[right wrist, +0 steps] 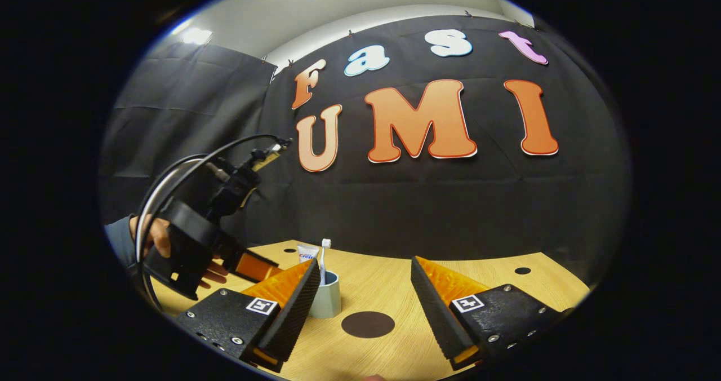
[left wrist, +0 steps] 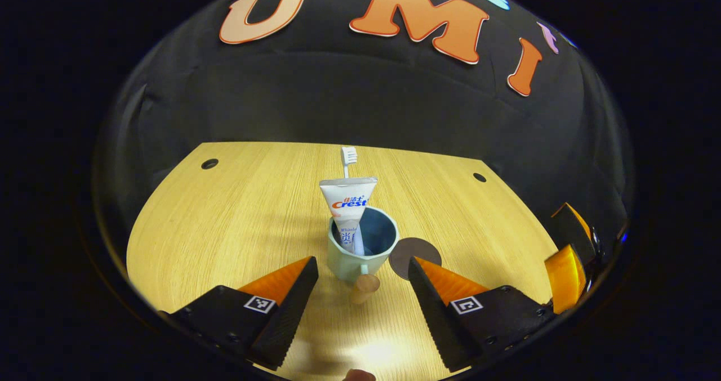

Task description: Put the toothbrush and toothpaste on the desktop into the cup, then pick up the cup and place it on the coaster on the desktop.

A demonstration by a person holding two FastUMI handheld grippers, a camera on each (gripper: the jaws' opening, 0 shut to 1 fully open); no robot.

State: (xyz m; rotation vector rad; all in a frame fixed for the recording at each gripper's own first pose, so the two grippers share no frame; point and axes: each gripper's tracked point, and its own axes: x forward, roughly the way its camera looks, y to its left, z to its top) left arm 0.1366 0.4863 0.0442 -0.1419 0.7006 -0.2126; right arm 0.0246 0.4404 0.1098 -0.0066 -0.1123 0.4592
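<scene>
Toothpaste [left wrist: 349, 209] and toothbrush [left wrist: 349, 158] both stand in the cup [left wrist: 360, 251], which sits on the wooden desk [left wrist: 225, 217].

In the left gripper view, the left gripper [left wrist: 363, 277] hangs just above the desk with its two fingers spread wide and nothing between them. The cup's handle [left wrist: 365, 287] points back toward the tool and lies in the gap between the fingertips, touched by neither. Straight ahead of the fingers stands the cup itself; the toothpaste leans against its near-left rim and the toothbrush rises behind it, bristles up. The dark round coaster [left wrist: 414, 254] lies flat on the desk just right of the cup, partly hidden behind the right fingertip. Far off at the right edge of this view, the other gripper's fingers [left wrist: 566, 274] show.

In the right gripper view, the right gripper [right wrist: 360, 282] is also wide open and empty, held above the desk. The coaster [right wrist: 368, 324] lies on the desk between its fingers, a little ahead of the tips. The cup [right wrist: 326, 296] stands just beyond the left fingertip, beside the coaster and apart from it. Farther left, a hand [right wrist: 163, 246] holds the left gripper [right wrist: 253, 267], which points toward the cup.
</scene>
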